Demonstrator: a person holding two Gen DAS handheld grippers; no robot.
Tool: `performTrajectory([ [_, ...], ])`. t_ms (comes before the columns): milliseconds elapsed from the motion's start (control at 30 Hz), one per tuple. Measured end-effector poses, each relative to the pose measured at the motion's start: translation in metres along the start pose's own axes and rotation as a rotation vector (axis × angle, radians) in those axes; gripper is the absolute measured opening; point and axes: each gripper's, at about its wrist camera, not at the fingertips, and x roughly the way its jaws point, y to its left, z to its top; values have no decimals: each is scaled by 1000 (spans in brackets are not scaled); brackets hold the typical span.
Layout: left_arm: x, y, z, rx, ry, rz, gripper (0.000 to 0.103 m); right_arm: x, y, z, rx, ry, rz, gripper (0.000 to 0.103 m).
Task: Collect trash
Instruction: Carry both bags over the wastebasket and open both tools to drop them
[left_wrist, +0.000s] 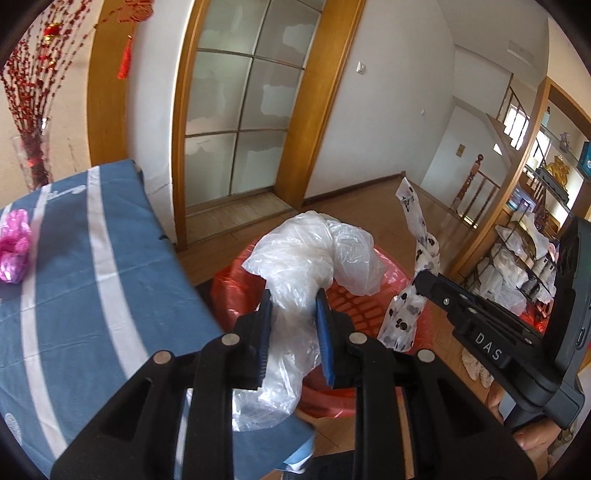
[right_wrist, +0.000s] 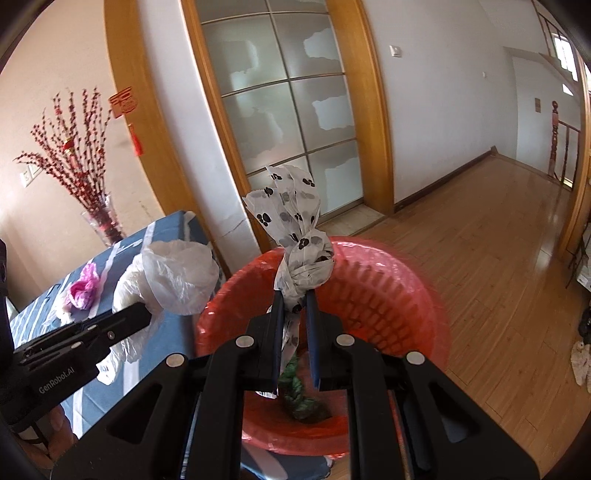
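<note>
Wooden floor and a frosted glass door lie behind a blue striped table (left_wrist: 92, 258) where a pink wrapper (left_wrist: 14, 245) waits. Left gripper (left_wrist: 293, 295) is clenched on a clear plastic bag (left_wrist: 306, 251), right gripper (right_wrist: 294, 299) on a knotted paw-print bag (right_wrist: 304, 258), both over the red bin (right_wrist: 406, 295). Both look light, soft and slippery, so gripping bunched folds seems safest.

This is a home, seemingly a living area upstairs. A wooden floor (right_wrist: 480, 266) runs to a stair railing (left_wrist: 476, 184), and a frosted glass door (right_wrist: 288, 118) sits in a wood frame. Red festive branches (right_wrist: 81, 162) stand in a vase beside a cloth-covered table (left_wrist: 92, 280), with cluttered shelves (left_wrist: 524, 254) opposite.
</note>
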Motion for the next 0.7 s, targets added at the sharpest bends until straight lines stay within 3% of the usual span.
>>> performTrajectory([
  [233, 25, -15, 2, -1, 38, -29, 24, 6, -18, 4, 18, 10, -17, 13],
  [433, 46, -19, 1, -11, 70, -31, 33, 19, -29, 5, 43, 48, -16, 15],
  [533, 55, -16, 0, -10, 88, -19, 38, 21, -34, 2, 53, 62, -24, 21],
  [700, 61, -9, -5, -29, 106, -1, 43, 21, -36, 0, 50, 55, -41, 40],
])
